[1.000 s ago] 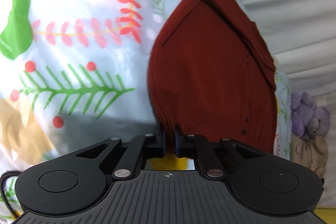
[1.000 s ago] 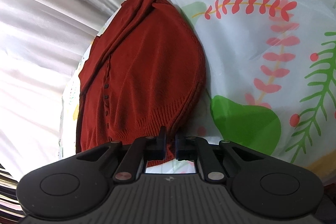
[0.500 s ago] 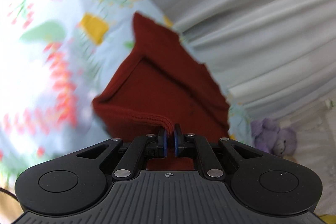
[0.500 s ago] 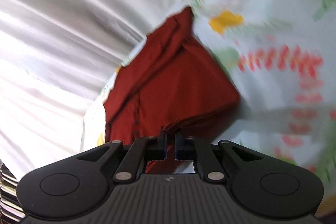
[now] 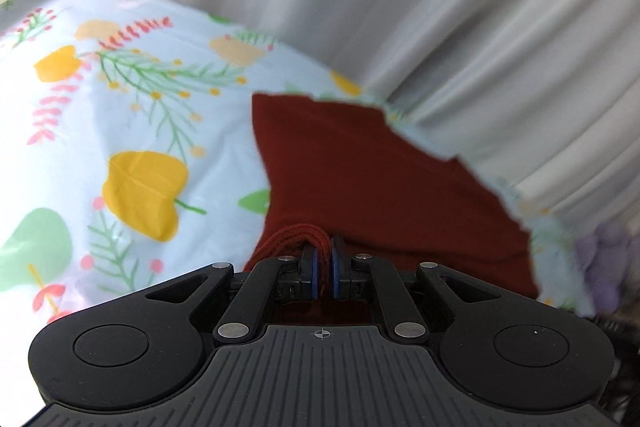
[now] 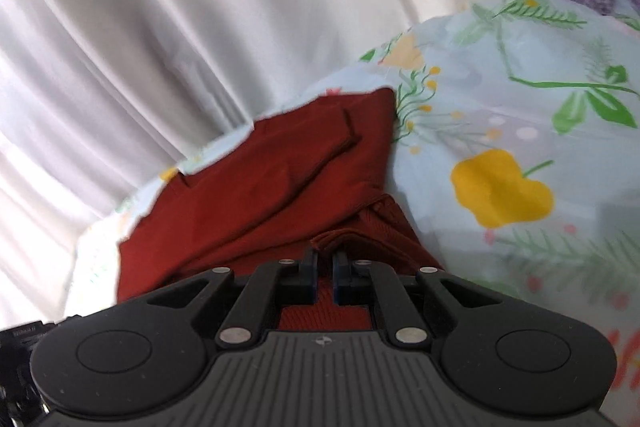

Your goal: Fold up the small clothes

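Both grippers are pinched onto the hem of the sweater [image 5: 384,179]: the left gripper [image 5: 324,263] has its jaws nearly together with a ribbed edge bunched between them at lower centre of its view, and the right gripper [image 6: 325,267] holds a doubled edge at lower centre of its own, jaws narrow. That red knit lies on the floral sheet [image 5: 120,131], running from the fingers toward the pale curtain [image 6: 140,27] in the upper frame, with a sleeve or flap folded across it in the right view (exact layering is blurred). My reading is that the lengthwise fold is in hand, hem carried toward the far end. Next calls for laying the hem down aligned, then opening both tools.
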The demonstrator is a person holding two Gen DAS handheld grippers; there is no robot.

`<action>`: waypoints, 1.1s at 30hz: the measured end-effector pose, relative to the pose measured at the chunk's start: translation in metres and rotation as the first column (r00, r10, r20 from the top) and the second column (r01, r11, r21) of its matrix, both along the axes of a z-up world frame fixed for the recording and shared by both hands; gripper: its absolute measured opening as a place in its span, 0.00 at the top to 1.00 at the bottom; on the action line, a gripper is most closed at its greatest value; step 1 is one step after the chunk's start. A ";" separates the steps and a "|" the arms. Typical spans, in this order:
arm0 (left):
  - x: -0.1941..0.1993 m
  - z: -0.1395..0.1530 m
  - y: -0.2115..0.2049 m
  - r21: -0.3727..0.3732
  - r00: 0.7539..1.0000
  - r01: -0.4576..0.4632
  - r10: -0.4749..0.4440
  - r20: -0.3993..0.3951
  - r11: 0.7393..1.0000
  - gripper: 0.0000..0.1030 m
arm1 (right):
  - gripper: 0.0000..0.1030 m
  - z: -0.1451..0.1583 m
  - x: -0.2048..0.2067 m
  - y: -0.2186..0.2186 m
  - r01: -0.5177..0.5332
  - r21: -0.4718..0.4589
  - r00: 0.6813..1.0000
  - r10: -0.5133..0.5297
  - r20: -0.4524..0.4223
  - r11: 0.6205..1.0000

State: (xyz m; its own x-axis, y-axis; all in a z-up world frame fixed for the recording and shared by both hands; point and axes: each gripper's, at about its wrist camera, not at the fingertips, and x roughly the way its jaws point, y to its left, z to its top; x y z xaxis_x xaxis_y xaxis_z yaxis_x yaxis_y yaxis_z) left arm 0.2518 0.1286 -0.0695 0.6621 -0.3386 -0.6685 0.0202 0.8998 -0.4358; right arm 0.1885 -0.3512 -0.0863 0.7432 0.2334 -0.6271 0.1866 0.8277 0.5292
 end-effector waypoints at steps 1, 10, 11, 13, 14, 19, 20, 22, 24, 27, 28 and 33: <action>0.002 -0.005 0.000 0.010 1.000 0.009 -0.009 -0.009 1.000 0.89 | 0.90 -0.002 0.002 0.001 0.000 -0.010 1.000 0.000 -0.012 1.000; -0.003 -0.020 0.013 0.096 0.996 0.076 -0.079 0.027 0.992 0.45 | 0.77 -0.005 -0.015 -0.005 -0.001 -0.181 1.000 0.002 0.008 0.983; -0.001 -0.022 0.009 0.116 0.995 0.091 -0.095 0.022 0.989 0.45 | 0.77 -0.007 -0.013 -0.002 -0.016 -0.197 1.000 0.016 -0.003 0.980; 0.006 -0.027 0.001 0.132 0.994 0.108 -0.109 0.004 0.985 0.45 | 0.77 -0.009 -0.010 0.003 -0.034 -0.228 0.999 0.031 -0.017 0.973; 0.008 -0.027 -0.002 0.134 0.994 0.112 -0.113 0.002 0.985 0.46 | 0.76 -0.010 -0.007 0.006 -0.044 -0.246 0.999 0.041 -0.019 0.968; 0.013 -0.027 -0.018 0.200 0.991 0.119 -0.128 0.037 0.973 0.60 | 0.76 -0.013 0.004 0.021 -0.082 -0.337 0.997 0.080 -0.020 0.938; 0.012 -0.027 -0.020 0.217 0.990 0.121 -0.133 0.042 0.969 0.63 | 0.76 -0.013 0.006 0.023 -0.088 -0.359 0.996 0.086 -0.023 0.929; 0.009 -0.026 -0.021 0.231 0.988 0.130 -0.145 0.051 0.964 0.68 | 0.76 -0.014 0.009 0.025 -0.096 -0.389 0.995 0.093 -0.028 0.916; 0.007 -0.024 -0.021 0.228 0.987 0.135 -0.151 0.053 0.964 0.77 | 0.76 -0.015 0.011 0.026 -0.105 -0.395 0.994 0.100 -0.035 0.912; 0.004 -0.022 -0.026 0.230 0.981 0.169 -0.187 0.057 0.958 0.78 | 0.78 -0.015 0.011 0.031 -0.138 -0.405 0.990 0.133 -0.040 0.904; 0.005 -0.024 -0.029 0.238 0.980 0.178 -0.195 0.049 0.955 0.78 | 0.80 -0.016 0.012 0.032 -0.141 -0.410 0.990 0.136 -0.042 0.901; 0.013 -0.034 -0.031 0.235 0.984 0.167 -0.176 0.017 0.958 0.76 | 0.82 -0.018 0.013 0.032 -0.132 -0.401 0.991 0.121 -0.051 0.907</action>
